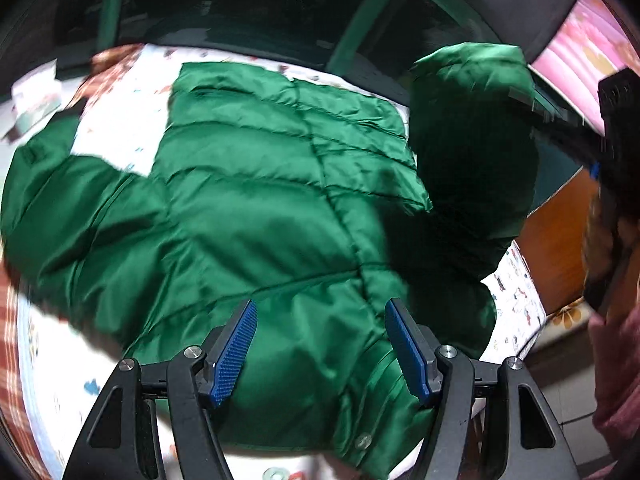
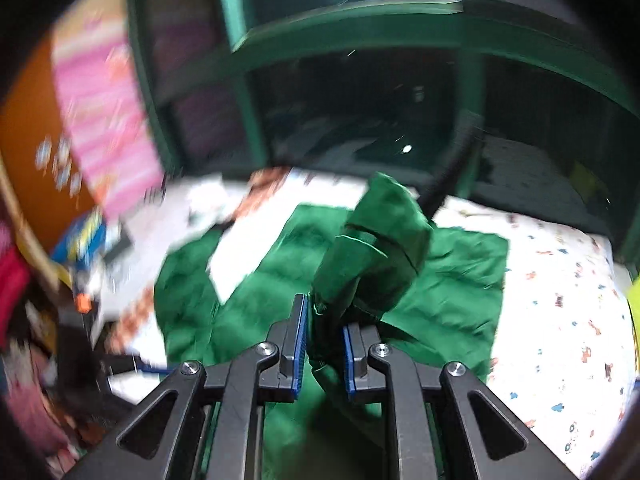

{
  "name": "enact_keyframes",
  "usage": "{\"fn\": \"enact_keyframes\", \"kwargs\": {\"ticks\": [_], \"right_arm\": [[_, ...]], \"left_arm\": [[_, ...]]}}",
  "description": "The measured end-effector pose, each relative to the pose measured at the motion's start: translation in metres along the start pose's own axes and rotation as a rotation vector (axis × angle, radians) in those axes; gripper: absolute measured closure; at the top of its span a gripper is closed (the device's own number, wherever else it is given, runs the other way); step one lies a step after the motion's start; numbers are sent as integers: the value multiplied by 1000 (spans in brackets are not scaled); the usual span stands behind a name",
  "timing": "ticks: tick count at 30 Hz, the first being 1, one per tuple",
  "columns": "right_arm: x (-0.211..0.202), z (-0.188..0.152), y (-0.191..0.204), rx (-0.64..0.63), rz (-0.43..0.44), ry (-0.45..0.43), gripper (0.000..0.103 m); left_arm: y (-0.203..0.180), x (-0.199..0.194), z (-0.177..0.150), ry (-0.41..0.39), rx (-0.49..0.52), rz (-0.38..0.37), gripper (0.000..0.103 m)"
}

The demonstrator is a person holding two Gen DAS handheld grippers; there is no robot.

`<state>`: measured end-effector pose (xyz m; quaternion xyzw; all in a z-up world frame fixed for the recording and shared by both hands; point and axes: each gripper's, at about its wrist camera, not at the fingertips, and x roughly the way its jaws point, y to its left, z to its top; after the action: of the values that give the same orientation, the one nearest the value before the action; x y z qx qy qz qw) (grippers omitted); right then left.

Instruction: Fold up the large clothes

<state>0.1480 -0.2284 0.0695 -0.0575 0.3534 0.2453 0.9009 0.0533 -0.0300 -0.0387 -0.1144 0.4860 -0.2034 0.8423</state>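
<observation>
A large green puffer jacket [image 1: 256, 208] lies spread on a white patterned sheet [image 1: 120, 128]. My left gripper [image 1: 320, 312] is open just above the jacket's near part, holding nothing. One sleeve [image 1: 472, 128] is lifted up at the right. In the right wrist view my right gripper [image 2: 325, 320] is shut on that green sleeve [image 2: 376, 248] and holds it raised above the jacket body [image 2: 448, 288]. The right gripper's body [image 1: 616, 120] shows at the right edge of the left wrist view.
The sheet [image 2: 560, 320] covers a bed. A dark green frame [image 2: 248, 120] stands behind it. A pink striped cloth [image 2: 104, 120] and an orange wooden surface [image 1: 560, 248] lie to one side. Cluttered items [image 2: 80, 248] sit at the bed's left end.
</observation>
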Motion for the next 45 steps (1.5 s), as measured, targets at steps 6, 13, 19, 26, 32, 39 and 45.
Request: {"fn": "enact_keyframes", "kwargs": {"ticks": [6, 13, 19, 26, 32, 39, 45], "right_arm": [[44, -46, 71, -171, 8, 155, 89], [49, -67, 87, -195, 103, 288, 89], [24, -62, 13, -57, -29, 306, 75], [39, -116, -91, 170, -182, 350, 51], [49, -146, -113, 194, -153, 349, 50], [44, -122, -120, 208, -175, 309, 43], [57, -121, -111, 204, -196, 341, 43]], "left_arm": [[23, -3, -22, 14, -60, -18, 33], [36, -4, -32, 21, -92, 4, 33], [50, -10, -4, -18, -144, 24, 33], [58, -9, 43, -70, -182, 55, 33], [53, -1, 66, -62, -147, 75, 33], [69, 34, 70, -32, -204, 122, 35], [74, 64, 61, 7, -165, 153, 51]]}}
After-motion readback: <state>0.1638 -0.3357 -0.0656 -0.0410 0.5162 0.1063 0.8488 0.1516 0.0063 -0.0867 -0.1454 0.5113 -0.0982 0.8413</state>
